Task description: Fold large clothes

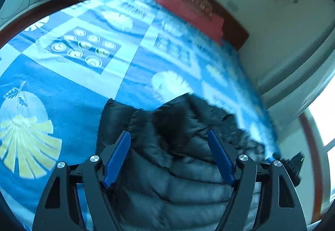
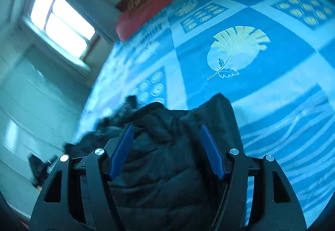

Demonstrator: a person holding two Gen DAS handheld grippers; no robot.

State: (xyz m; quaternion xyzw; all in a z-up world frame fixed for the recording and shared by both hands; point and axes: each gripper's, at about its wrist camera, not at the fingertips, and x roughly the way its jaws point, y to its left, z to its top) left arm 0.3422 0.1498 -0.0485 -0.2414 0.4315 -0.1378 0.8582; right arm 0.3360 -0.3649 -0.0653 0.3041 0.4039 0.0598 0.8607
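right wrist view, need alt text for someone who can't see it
An open tool with blue fingers hangs over a black puffer jacket lying on a bed with a blue patterned cover. A red pillow sits at the far end, and a bright window is at the left.

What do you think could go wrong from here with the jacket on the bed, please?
1. Both grippers, left and right, have open jaws over the black quilted puffer jacket; its slick, puffy fabric may slip.
2. The jacket lies bunched near the edge of the blue patterned bedspread and could slide off.
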